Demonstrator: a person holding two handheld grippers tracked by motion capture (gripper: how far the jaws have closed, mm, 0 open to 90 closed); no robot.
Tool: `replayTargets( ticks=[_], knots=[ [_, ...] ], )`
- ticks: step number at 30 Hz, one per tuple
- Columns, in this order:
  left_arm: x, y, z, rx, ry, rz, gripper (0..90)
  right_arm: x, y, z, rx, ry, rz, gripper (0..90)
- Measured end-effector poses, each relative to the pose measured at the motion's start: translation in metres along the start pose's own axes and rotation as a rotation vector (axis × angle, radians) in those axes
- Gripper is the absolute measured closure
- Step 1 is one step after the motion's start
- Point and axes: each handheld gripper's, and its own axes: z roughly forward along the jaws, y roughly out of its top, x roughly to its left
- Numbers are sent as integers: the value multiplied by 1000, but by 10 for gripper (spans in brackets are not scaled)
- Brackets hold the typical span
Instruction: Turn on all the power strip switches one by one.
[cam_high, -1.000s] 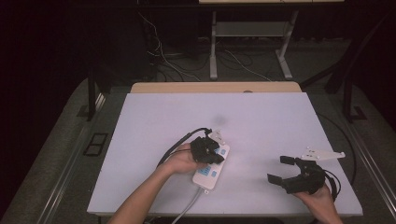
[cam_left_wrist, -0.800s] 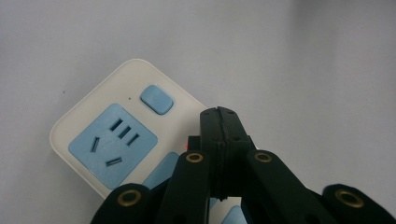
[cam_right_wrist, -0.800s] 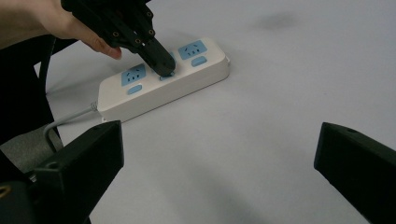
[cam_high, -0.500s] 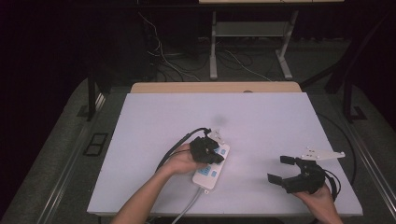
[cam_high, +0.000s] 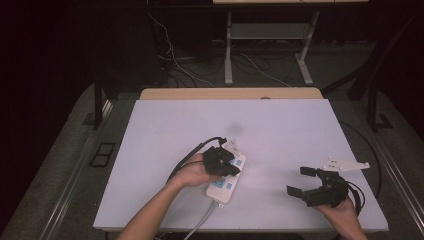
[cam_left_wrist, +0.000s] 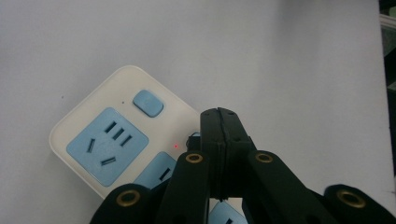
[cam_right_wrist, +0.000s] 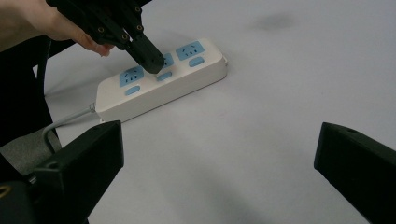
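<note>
High view shows a white power strip (cam_high: 226, 176) lying slantwise on the counter (cam_high: 280, 130), near its front edge and a little left of the middle, its grey cord (cam_high: 200, 226) running off that edge. Over it sits the left claw (cam_high: 231, 164), jaws pressed together with nothing between them, tips down on the strip's middle beside a blue switch (cam_right_wrist: 164, 76). In the left gripper view the closed tips cover part of the strip just below another blue switch (cam_left_wrist: 148, 103). Toward the front right corner, well apart from the strip, the right claw (cam_high: 299, 181) rests with jaws spread wide and empty.
</note>
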Motion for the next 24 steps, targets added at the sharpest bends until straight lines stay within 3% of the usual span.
replayTargets(
  ticks=[5,24],
  knots=[
    [3,4,-6,-24,-7,-8,883,0,0,0,-1,0,0,13],
    [17,21,-18,-42,20,-3,889,0,0,0,-4,-1,-2,13]
  ],
)
